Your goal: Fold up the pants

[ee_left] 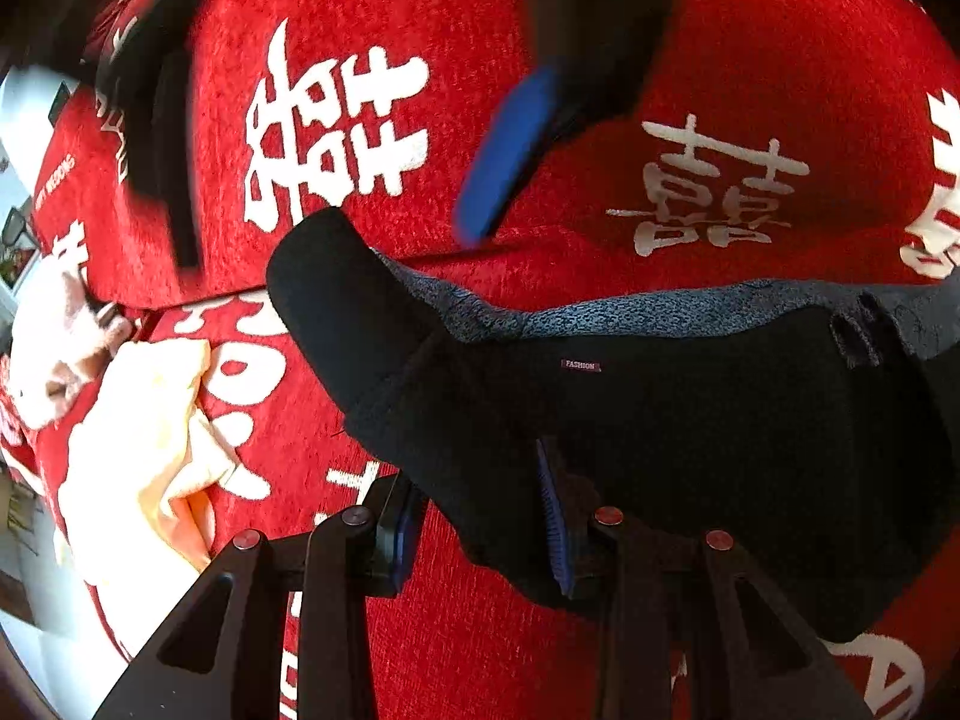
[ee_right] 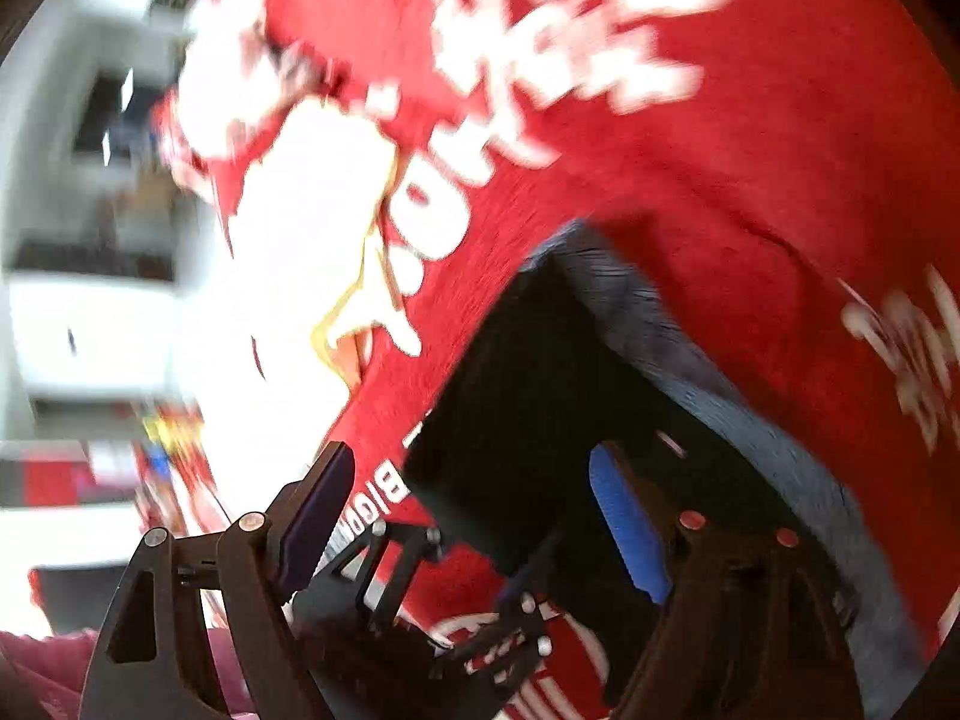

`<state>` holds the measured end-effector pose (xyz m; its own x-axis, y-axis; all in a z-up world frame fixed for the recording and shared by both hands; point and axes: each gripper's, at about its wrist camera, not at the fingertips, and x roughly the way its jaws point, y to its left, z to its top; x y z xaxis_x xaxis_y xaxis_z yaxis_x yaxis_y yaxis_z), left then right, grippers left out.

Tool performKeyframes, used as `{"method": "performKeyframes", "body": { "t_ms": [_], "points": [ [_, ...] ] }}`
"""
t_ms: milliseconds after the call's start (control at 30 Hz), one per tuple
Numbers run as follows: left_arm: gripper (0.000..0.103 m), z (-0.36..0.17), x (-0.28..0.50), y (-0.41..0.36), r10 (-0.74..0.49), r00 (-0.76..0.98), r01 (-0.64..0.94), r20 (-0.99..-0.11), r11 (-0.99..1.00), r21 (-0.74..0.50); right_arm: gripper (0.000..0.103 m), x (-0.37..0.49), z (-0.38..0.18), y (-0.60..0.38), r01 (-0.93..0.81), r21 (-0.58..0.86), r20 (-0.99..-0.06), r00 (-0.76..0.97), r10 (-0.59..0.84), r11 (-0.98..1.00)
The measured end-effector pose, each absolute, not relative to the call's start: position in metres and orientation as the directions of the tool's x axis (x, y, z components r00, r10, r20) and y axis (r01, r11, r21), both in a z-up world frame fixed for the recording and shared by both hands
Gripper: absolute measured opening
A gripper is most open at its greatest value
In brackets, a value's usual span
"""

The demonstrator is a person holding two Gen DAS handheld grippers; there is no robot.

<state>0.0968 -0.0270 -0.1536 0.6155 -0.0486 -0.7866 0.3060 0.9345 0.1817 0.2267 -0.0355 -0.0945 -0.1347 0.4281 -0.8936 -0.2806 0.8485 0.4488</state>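
Looking along the left gripper [ee_left: 486, 531], we see its jaws spread, with the black pants [ee_left: 690, 438] lying across the right-hand pad and nothing pinched; the waistband, grey inside, rests on the red cloth [ee_left: 480, 48] over the surface. The right gripper [ee_left: 510, 150] hangs blurred beyond the waistband, also spread. To fold well, we judge both should pinch the waistband corners evenly and carry them together, keeping the fabric taut. A small tag [ee_left: 580, 365] on the pants reads "FASHION"; the cloth bears white double-happiness characters and partial Latin letters. A cream cloth [ee_left: 156, 438] lies at left. From the right wrist, blurred, the right gripper [ee_right: 474, 516] stands spread around the pants' [ee_right: 522, 396] edge, and "BIG" shows on the cloth [ee_right: 750, 138].
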Motion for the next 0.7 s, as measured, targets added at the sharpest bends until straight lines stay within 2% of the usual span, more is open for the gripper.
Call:
{"method": "performKeyframes", "body": {
  "t_ms": [167,200,233,267,300,467,567,700],
  "points": [
    [0.036,-0.155,0.095,-0.021,-0.054,0.608,0.286,-0.792,0.946,0.155,0.083,0.237,-0.140,0.014,-0.428,0.253,-0.960,-0.224,0.170,0.868],
    [0.036,-0.156,0.095,-0.021,-0.055,0.607,0.286,-0.793,0.946,0.153,0.076,0.239,-0.147,0.013,-0.412,0.250,-0.957,-0.242,0.159,0.876],
    [0.036,-0.156,0.095,-0.021,-0.059,0.601,0.289,-0.797,0.946,0.148,0.061,0.239,-0.153,0.009,-0.386,0.268,-0.949,-0.263,0.173,0.883],
    [0.036,-0.156,0.095,-0.021,-0.068,0.595,0.293,-0.801,0.946,0.138,0.029,0.239,-0.155,0.003,-0.344,0.312,-0.935,-0.279,0.220,0.886],
    [0.036,-0.154,0.094,-0.022,-0.076,0.600,0.296,-0.796,0.946,0.134,0.023,0.238,-0.153,-0.006,-0.303,0.346,-0.925,-0.269,0.269,0.888],
    [0.036,-0.130,0.083,-0.037,-0.148,0.622,0.360,-0.769,0.926,0.113,0.019,0.225,-0.123,-0.049,-0.261,0.429,-0.903,-0.157,0.401,0.864],
    [0.036,-0.107,0.072,-0.053,-0.197,0.632,0.403,-0.749,0.910,0.100,0.019,0.207,-0.097,-0.097,-0.177,0.529,-0.847,-0.058,0.528,0.830],
    [0.036,-0.073,0.056,-0.086,-0.280,0.628,0.472,-0.726,0.879,0.069,0.019,0.173,-0.062,-0.164,-0.111,0.615,-0.776,0.087,0.624,0.781]
  ]
}}
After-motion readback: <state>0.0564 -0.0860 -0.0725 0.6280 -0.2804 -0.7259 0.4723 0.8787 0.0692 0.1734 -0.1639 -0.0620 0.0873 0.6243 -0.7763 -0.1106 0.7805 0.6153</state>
